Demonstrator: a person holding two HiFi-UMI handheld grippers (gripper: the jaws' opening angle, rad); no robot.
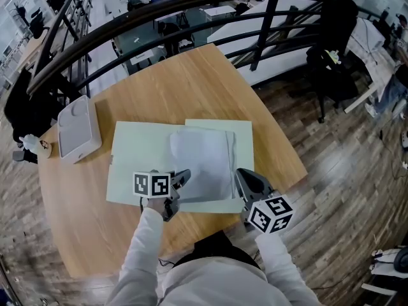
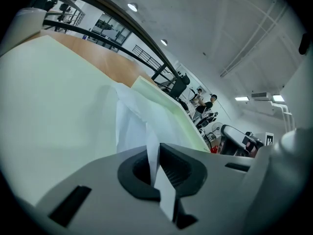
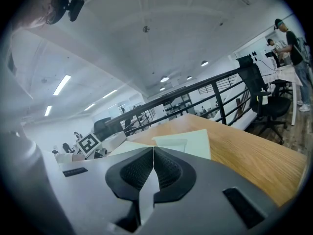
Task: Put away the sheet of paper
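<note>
A white sheet of paper lies crumpled on an open pale green folder on the round wooden table. My left gripper is at the sheet's near left corner and is shut on it. In the left gripper view the paper runs down between the closed jaws of the left gripper. My right gripper rests at the folder's near right corner. Its jaws meet in the right gripper view, and no paper shows past the tips. The folder lies just ahead of them.
A grey box sits on the table's left side. A black curved railing runs behind the table. A dark office chair stands on the wooden floor to the right. The table's edge is close under both hands.
</note>
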